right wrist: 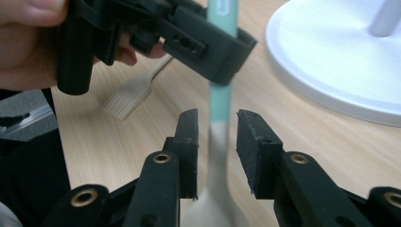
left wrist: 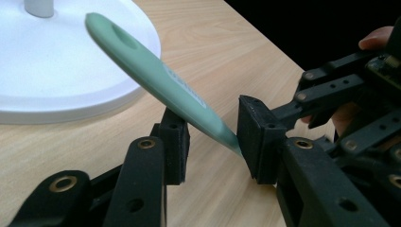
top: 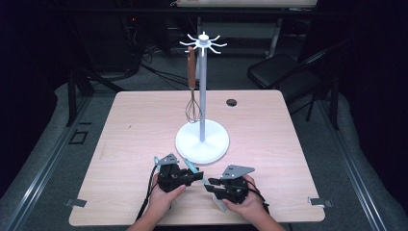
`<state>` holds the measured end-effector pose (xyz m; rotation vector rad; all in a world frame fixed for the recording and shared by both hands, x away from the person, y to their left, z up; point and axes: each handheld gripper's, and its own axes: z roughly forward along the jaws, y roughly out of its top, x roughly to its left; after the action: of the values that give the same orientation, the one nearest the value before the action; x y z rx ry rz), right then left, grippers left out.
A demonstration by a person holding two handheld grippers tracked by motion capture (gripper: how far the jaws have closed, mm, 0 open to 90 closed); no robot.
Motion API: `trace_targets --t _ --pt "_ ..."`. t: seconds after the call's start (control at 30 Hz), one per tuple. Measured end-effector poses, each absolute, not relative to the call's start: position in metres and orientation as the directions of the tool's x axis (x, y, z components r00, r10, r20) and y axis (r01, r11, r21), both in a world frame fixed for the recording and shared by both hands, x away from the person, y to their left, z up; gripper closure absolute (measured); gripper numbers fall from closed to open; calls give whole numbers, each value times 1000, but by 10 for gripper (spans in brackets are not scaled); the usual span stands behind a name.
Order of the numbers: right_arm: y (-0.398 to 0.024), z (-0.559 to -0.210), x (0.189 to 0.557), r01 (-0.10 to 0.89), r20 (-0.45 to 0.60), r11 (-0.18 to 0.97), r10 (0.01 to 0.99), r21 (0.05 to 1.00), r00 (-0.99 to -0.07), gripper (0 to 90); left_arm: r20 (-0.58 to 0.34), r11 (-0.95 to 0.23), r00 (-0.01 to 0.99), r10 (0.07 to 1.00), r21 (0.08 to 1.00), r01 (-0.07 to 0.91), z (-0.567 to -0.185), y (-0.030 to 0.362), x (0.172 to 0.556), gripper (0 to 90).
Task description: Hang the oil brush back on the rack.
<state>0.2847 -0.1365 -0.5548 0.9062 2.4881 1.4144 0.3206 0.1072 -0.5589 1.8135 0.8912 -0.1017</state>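
A utensil with a mint-green handle (left wrist: 156,71) and a pale neck (right wrist: 218,142) hangs slanted above the table, near the white stand's base. My left gripper (left wrist: 213,127) is shut on the lower end of the green handle, and in the high view it (top: 196,176) points right. My right gripper (right wrist: 215,132) faces it from the right (top: 210,184); its pads (right wrist: 189,142) flank the pale neck with a thin gap on each side, so it is open. The utensil's head is hidden below the jaws.
The white hanging stand (top: 202,144) has a tall pole and a ring of hooks on top. A brown-handled whisk (top: 192,91) hangs from one hook. A pale brush (right wrist: 127,99) lies on the wooden table (top: 269,144) by the left hand. A chair (top: 279,72) stands beyond the table.
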Motion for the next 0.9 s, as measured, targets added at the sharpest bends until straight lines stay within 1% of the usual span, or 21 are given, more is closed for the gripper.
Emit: trace_targets --t 0.07,0.17,0.27,0.37,0.43,0.53,0.8,0.9 --pt "-147 -549 285 428 171 343 578 837 -798 690 -461 -155 717 522 776 612 -555 105 321 674" --pt "-165 -541 290 439 192 283 613 853 -767 689 -437 -174 736 518 788 591 -545 101 321 691" --pt "-183 -538 297 456 213 223 657 862 -723 691 -436 -180 750 498 794 581 -536 98 321 728" --pt "-196 -539 302 479 235 178 694 860 -680 695 -446 -185 769 457 798 573 -527 95 321 766" --pt "-202 -540 305 500 249 170 705 850 -664 701 -455 -186 777 434 799 572 -522 92 320 789" --pt "-203 -542 307 504 255 158 714 849 -652 701 -458 -194 793 401 804 562 -513 88 319 819" --pt "-201 -544 308 512 247 183 710 839 -659 704 -392 -285 836 383 811 511 -497 83 321 825" --pt "-199 -544 307 514 279 166 681 841 -677 699 -376 -306 841 390 808 503 -493 84 323 825"
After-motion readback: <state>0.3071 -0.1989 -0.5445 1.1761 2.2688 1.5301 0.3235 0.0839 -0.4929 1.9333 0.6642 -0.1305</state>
